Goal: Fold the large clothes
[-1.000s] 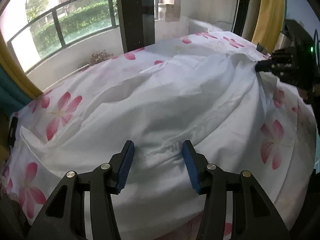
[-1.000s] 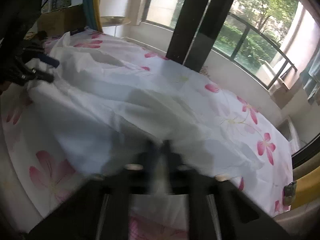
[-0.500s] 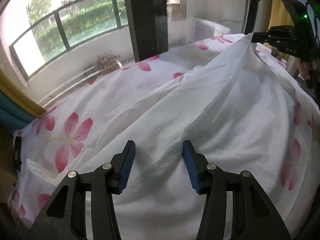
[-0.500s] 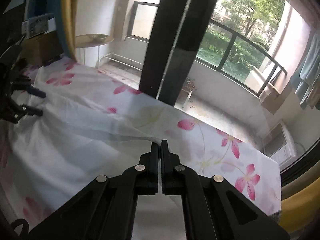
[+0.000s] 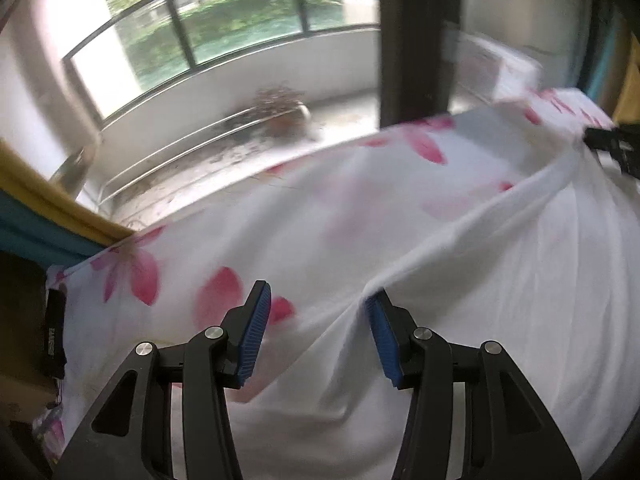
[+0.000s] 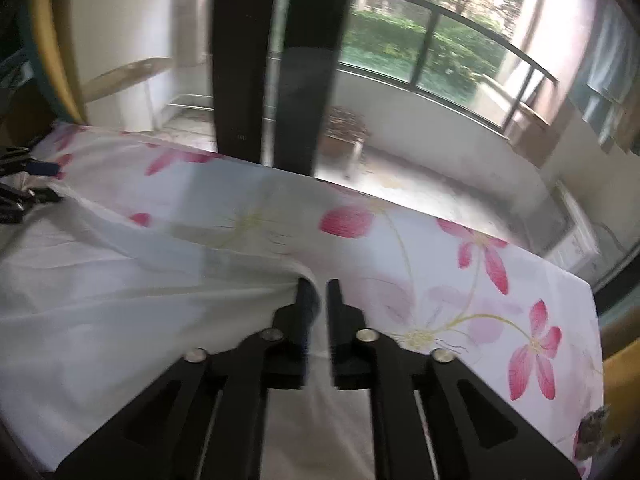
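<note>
White garment point(image 5: 460, 320) lies spread over the flowered sheet point(image 6: 460, 280), far edge just laid: fold release step. Left gripper point(image 5: 316, 340) wide open, cloth between, unclamped. Right gripper point(image 6: 318, 300) jaws opening, edge slipping out. Next probably regrip for another fold.

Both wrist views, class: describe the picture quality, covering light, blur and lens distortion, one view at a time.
Left wrist view: motion blur smears the flowered sheet and white garment; bright daylight from the window; the left hand-held gripper stays sharp. Right wrist view: the right hand-held gripper is blurred, jaws opening over the cloth edge; the fisheye bends the balcony railing.
</note>
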A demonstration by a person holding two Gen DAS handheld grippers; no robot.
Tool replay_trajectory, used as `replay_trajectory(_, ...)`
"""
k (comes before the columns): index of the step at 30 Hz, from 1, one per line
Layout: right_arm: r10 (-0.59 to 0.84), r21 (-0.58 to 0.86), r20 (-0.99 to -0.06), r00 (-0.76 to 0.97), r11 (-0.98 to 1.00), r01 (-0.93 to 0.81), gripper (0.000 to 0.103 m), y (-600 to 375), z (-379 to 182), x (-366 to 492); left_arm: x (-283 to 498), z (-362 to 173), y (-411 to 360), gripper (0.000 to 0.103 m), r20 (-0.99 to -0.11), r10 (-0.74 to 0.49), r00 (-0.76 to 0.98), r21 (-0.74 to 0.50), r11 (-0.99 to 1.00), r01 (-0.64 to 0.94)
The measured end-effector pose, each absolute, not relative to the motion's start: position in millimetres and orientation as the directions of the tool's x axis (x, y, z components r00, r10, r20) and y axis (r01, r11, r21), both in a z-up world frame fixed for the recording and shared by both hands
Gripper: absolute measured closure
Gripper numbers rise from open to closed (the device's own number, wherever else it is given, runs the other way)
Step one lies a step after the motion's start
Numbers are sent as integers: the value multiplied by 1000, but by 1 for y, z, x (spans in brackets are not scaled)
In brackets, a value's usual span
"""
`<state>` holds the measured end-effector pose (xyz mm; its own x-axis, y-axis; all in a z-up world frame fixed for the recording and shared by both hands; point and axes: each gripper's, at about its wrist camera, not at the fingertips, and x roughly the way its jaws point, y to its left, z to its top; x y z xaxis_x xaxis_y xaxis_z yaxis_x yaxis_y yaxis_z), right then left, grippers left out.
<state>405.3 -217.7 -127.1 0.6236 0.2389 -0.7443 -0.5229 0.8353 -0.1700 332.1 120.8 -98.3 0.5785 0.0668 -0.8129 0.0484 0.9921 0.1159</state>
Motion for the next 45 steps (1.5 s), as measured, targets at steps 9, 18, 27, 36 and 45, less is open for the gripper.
replay_trajectory(9, 241, -121, -681, 691, 894, -432, 33, -243, -95, 398, 291, -51, 139, 51, -734, 73, 675, 90, 996, -9)
replay_trajectory(18, 400, 7, -719, 569, 822, -569, 33, -255, -100, 354, 288, -61, 142, 51, -789, 26, 614, 64, 997, 40)
replay_trajectory(27, 282, 4, -820, 498, 873, -489, 33, -268, -141, 394, 286, -34, 155, 50, -747, 19, 664, 40, 999, 16)
replay_trajectory(36, 81, -196, -714, 695, 930, -310, 33, -309, -109, 394, 245, -87, 153, 50, -844, -3, 537, 10, 1000, 21)
replay_trajectory(45, 427, 121, -778, 461, 821, -558, 33, -301, -116, 349, 238, -102, 146, 51, -863, -44, 503, -34, 999, 29)
